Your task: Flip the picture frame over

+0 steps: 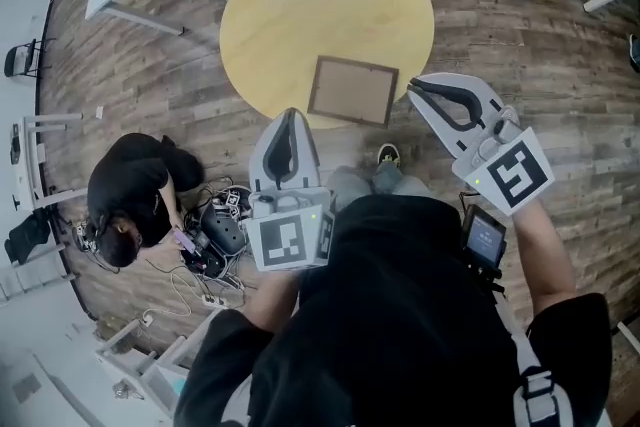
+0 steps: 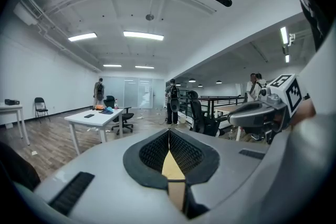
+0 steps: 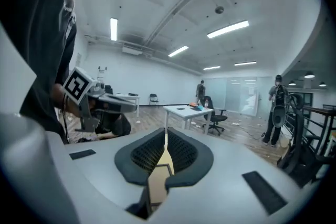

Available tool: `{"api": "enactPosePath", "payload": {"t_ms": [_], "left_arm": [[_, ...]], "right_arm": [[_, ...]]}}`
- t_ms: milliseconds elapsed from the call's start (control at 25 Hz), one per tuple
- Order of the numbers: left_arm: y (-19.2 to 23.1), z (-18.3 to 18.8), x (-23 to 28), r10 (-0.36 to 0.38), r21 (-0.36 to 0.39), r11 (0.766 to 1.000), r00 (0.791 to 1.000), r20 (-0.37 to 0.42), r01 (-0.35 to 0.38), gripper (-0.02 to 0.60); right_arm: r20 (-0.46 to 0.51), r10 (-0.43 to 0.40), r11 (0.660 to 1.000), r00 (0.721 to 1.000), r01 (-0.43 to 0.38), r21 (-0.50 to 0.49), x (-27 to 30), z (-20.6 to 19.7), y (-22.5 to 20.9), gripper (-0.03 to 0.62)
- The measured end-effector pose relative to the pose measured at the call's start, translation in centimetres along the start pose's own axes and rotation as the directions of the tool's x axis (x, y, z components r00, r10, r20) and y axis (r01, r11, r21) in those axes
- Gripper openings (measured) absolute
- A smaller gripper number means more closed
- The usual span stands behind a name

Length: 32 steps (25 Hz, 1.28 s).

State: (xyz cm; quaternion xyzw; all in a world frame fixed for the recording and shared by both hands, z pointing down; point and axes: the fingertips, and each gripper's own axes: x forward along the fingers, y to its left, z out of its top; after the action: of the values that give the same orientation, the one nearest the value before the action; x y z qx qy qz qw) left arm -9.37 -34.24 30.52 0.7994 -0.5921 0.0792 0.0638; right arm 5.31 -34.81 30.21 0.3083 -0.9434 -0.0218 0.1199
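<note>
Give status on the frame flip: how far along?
Done: nothing I can confirm. The picture frame lies flat on the round table, brown panel up; which side that is I can't tell. In hand: nothing. The left gripper and right gripper are shut, empty, clear of it. Left: grip and flip.

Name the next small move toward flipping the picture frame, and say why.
Probably open the right gripper and ease it down to the picture frame's right edge. The frame lies flat, untouched, near the round table's near rim. The right gripper and left gripper are both shut and empty, and the right one's tip shows just beside that edge.
</note>
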Motion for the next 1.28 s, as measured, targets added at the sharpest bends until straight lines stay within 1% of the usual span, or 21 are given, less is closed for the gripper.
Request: {"api": "enactPosePath", "payload": {"t_ms": [80,120,240,320,440,480,520,560,600,680,720,760,800,840,880,920,960,1040,1160,1200,1280], "left_arm": [[0.4,-0.7,0.7,0.021,0.000,1.000,0.999,-0.031,-0.021,0.023],[0.7,-1.0,0.9,0.031,-0.003,1.000,0.998,-0.047,-0.031,0.023],[1.5,-2.2,1.7,0.048,-0.013,0.999,0.995,-0.084,-0.049,0.023],[1.9,-3.5,2.4,0.037,-0.027,0.999,0.995,-0.096,-0.040,0.023],[2.5,-5.2,3.3,0.017,-0.043,0.999,0.992,-0.129,-0.023,0.023],[2.7,-5.5,3.6,0.011,-0.040,0.999,0.991,-0.133,-0.017,0.023],[2.9,-5.8,3.8,0.013,-0.037,0.999,0.990,-0.139,-0.018,0.023],[3.1,-6.3,3.9,0.020,-0.037,0.999,0.988,-0.150,-0.026,0.023],[3.3,-6.8,4.0,0.027,-0.045,0.998,0.986,-0.164,-0.035,0.023],[3.4,-7.7,4.2,0.027,-0.066,0.997,0.984,-0.178,-0.039,0.023],[3.5,-8.1,4.3,0.022,-0.072,0.997,0.983,-0.181,-0.036,0.023],[3.5,-8.6,4.4,0.018,-0.078,0.996,0.983,-0.183,-0.032,0.023],[3.5,-9.0,4.6,0.015,-0.084,0.996,0.983,-0.183,-0.031,0.023],[3.5,-9.4,4.7,0.016,-0.091,0.995,0.983,-0.185,-0.033,0.023],[3.3,-9.8,4.8,0.016,-0.097,0.995,0.982,-0.191,-0.035,0.023],[3.1,-10.1,4.9,0.014,-0.099,0.994,0.980,-0.199,-0.034,0.023],[2.9,-10.3,5.1,0.010,-0.101,0.994,0.978,-0.207,-0.032,0.023],[2.6,-10.5,5.6,0.004,-0.097,0.995,0.977,-0.213,-0.025,0.023],[2.3,-11.0,5.7,-0.005,-0.098,0.995,0.980,-0.199,-0.015,0.023],[2.2,-11.3,5.6,-0.008,-0.104,0.995,0.979,-0.206,-0.014,0.023],[2.1,-12.3,5.7,-0.016,-0.116,0.993,0.971,-0.238,-0.012,0.023]], "right_arm": [[-0.044,0.063,0.997,0.997,-0.065,-0.042,1.3,-2.6,0.3,0.026],[-0.058,0.093,0.994,0.994,-0.095,-0.048,1.9,-3.9,0.5,0.026],[-0.110,0.202,0.977,0.973,-0.208,-0.048,3.8,-8.6,1.7,0.028],[-0.185,0.276,0.954,0.943,-0.292,-0.064,4.9,-12.8,3.0,0.028],[-0.309,0.358,0.906,0.881,-0.408,-0.113,6.2,-18.8,5.0,0.032],[-0.339,0.377,0.893,0.862,-0.435,-0.112,6.5,-20.4,5.3,0.048],[-0.364,0.395,0.882,0.843,-0.459,-0.105,6.8,-21.9,5.7,0.105],[-0.386,0.410,0.872,0.827,-0.479,-0.101,6.9,-23.2,6.1,0.142],[-0.401,0.420,0.863,0.814,-0.495,-0.101,7.0,-24.2,6.5,0.152],[-0.420,0.431,0.848,0.799,-0.518,-0.115,7.2,-25.9,7.2,0.161],[-0.433,0.433,0.834,0.791,-0.533,-0.139,7.4,-26.7,7.6,0.170],[-0.458,0.430,0.810,0.778,-0.556,-0.184,7.6,-27.7,8.0,0.193],[-0.492,0.420,0.773,0.763,-0.585,-0.248,7.7,-28.8,8.4,0.237],[-0.522,0.403,0.727,0.752,-0.609,-0.316,7.9,-29.8,8.9,0.257],[-0.540,0.384,0.685,0.749,-0.624,-0.376,8.2,-30.6,9.4,0.264],[-0.546,0.368,0.655,0.753,-0.626,-0.423,8.4,-31.2,9.8,0.265],[-0.544,0.354,0.636,0.761,-0.622,-0.457,8.8,-31.6,10.2,0.265],[-0.527,0.339,0.614,0.779,-0.608,-0.503,9.5,-32.4,10.6,0.265],[-0.510,0.328,0.573,0.795,-0.597,-0.562,9.9,-33.1,11.3,0.265],[-0.504,0.320,0.560,0.802,-0.590,-0.582,10.0,-33.2,11.6,0.265],[-0.483,0.300,0.547,0.822,-0.563,-0.619,10.5,-33.3,11.7,0.265]]}}
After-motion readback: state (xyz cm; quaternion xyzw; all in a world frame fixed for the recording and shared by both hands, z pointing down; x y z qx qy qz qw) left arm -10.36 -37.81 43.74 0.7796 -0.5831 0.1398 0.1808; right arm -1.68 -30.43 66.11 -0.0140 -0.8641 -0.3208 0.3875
